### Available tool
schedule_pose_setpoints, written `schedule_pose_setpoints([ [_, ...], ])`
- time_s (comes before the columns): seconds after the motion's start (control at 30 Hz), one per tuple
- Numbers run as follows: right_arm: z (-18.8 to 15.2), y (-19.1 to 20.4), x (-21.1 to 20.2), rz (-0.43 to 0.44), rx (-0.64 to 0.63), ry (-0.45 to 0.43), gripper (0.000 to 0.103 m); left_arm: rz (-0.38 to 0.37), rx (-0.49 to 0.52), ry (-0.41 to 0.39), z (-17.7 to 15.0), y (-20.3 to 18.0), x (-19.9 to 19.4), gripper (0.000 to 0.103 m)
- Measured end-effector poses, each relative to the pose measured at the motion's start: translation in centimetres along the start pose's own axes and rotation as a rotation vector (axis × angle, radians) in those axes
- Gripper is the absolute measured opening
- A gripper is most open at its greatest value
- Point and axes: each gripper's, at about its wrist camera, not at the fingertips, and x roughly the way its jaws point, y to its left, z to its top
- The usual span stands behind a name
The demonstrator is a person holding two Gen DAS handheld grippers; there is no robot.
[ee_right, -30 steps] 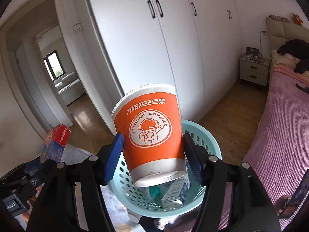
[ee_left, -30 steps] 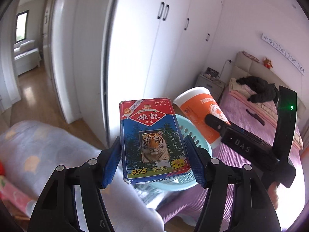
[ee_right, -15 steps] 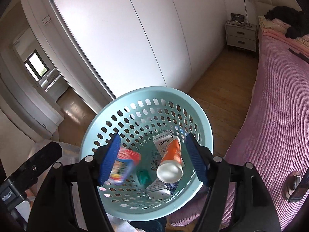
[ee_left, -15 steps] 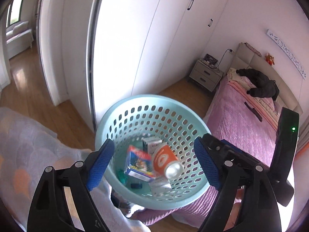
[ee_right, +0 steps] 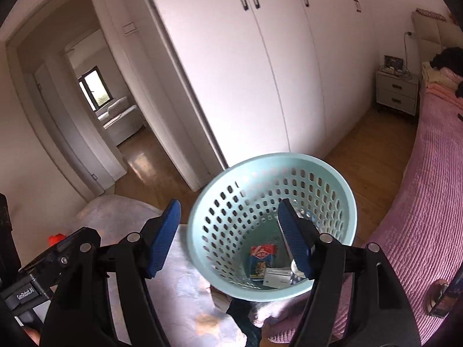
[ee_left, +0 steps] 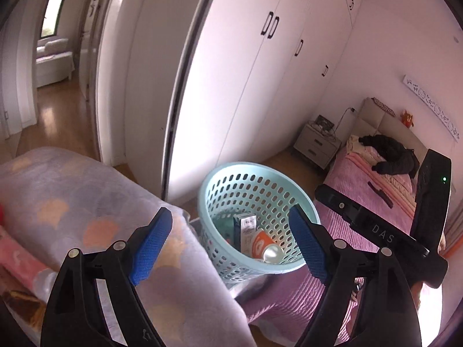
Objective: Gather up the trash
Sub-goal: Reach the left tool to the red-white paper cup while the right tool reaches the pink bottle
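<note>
A pale blue perforated basket point(ee_left: 220, 182) stands by the bed and also shows in the right wrist view point(ee_right: 231, 179). Inside lie an orange paper cup point(ee_left: 262, 243) on its side, a white carton point(ee_left: 246, 225) and a blue-red card box point(ee_right: 262, 256). My left gripper point(ee_left: 231, 245) is open and empty, above and in front of the basket. My right gripper point(ee_right: 228, 237) is open and empty, right over the basket's rim; its body also shows in the left wrist view point(ee_left: 376, 228).
A lilac blanket point(ee_left: 72, 196) lies left of the basket. A pink quilted bed point(ee_right: 428, 202) runs along the right with dark clothes point(ee_left: 393, 156) near the headboard. White wardrobes point(ee_right: 246, 72), a nightstand point(ee_right: 398, 91) and an open doorway point(ee_right: 95, 115) stand behind.
One second ago the left gripper held the card box and the right held the orange cup. Both opened and the items dropped into the basket. Both grippers have since pulled back a little.
</note>
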Motion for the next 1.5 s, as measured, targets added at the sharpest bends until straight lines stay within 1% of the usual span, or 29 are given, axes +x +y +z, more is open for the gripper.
schedule_pose_setpoints([
  [0.17,-0.7,6.7,-1.2,0.133,-0.134,-0.017,0.066,0.069,-0.049,-0.085,-0.4,3.4,-6.7,0.080],
  [0.3,-2.2,12.7,-1.3,0.263,-0.263,0.001,0.064,0.159,-0.095,-0.145,-1.1,7.1,-11.6,0.080],
  [0.37,-3.0,15.5,-1.1,0.313,-0.329,0.012,0.059,0.221,-0.112,-0.179,-1.7,9.0,-13.8,0.080],
  [0.43,-4.1,18.2,-0.4,0.368,-0.390,0.027,0.055,0.307,-0.142,-0.200,-2.3,11.5,-15.8,0.080],
  [0.5,-5.1,20.6,0.8,0.427,-0.436,0.055,0.054,0.378,-0.178,-0.202,-3.1,14.1,-17.2,0.080],
  [0.57,-6.0,22.2,1.9,0.510,-0.462,0.079,0.054,0.459,-0.222,-0.194,-4.1,16.7,-18.0,0.080],
  [0.6,-6.6,23.0,2.7,0.515,-0.478,0.100,0.054,0.526,-0.250,-0.189,-4.9,18.4,-18.3,0.081],
  [0.67,-7.6,24.5,4.5,0.480,-0.518,0.143,0.054,0.597,-0.291,-0.170,-5.9,21.1,-18.3,0.081],
  [0.73,-8.3,25.9,6.2,0.468,-0.544,0.173,0.053,0.609,-0.331,-0.146,-6.6,23.6,-18.1,0.081],
  [0.77,-8.7,26.4,7.2,0.466,-0.552,0.197,0.048,0.609,-0.351,-0.132,-7.1,24.6,-17.8,0.081],
  [0.83,-9.4,26.4,8.8,0.460,-0.562,0.242,0.046,0.583,-0.378,-0.115,-7.9,26.1,-17.1,0.081],
  [0.87,-9.8,26.4,9.6,0.463,-0.565,0.262,0.046,0.570,-0.390,-0.112,-8.0,26.4,-16.6,0.081],
  [0.97,-10.7,26.5,11.1,0.478,-0.568,0.325,0.046,0.570,-0.425,-0.095,-8.8,27.3,-15.7,0.081],
  [1.07,-11.6,26.6,11.8,0.499,-0.576,0.358,0.046,0.572,-0.433,-0.087,-9.0,27.6,-14.8,0.081],
  [1.1,-11.8,26.8,11.8,0.496,-0.584,0.362,0.047,0.561,-0.438,-0.088,-9.2,27.7,-14.7,0.081],
  [1.17,-12.3,27.1,11.9,0.477,-0.606,0.351,0.054,0.542,-0.453,-0.089,-9.4,28.0,-14.5,0.081],
  [1.23,-12.7,27.3,12.0,0.476,-0.622,0.354,0.058,0.535,-0.456,-0.084,-9.6,28.2,-14.4,0.081],
  [1.33,-13.2,27.6,12.6,0.452,-0.634,0.380,0.059,0.533,-0.460,-0.084,-9.5,28.5,-14.1,0.080],
  [1.4,-13.3,27.6,12.7,0.452,-0.632,0.394,0.059,0.524,-0.464,-0.086,-9.6,28.7,-14.1,0.080],
  [1.47,-13.4,27.6,13.0,0.450,-0.627,0.399,0.059,0.522,-0.473,-0.082,-9.8,28.9,-14.0,0.073],
  [1.5,-13.4,27.5,13.1,0.450,-0.625,0.402,0.059,0.517,-0.481,-0.077,-10.0,29.1,-14.0,0.067],
])
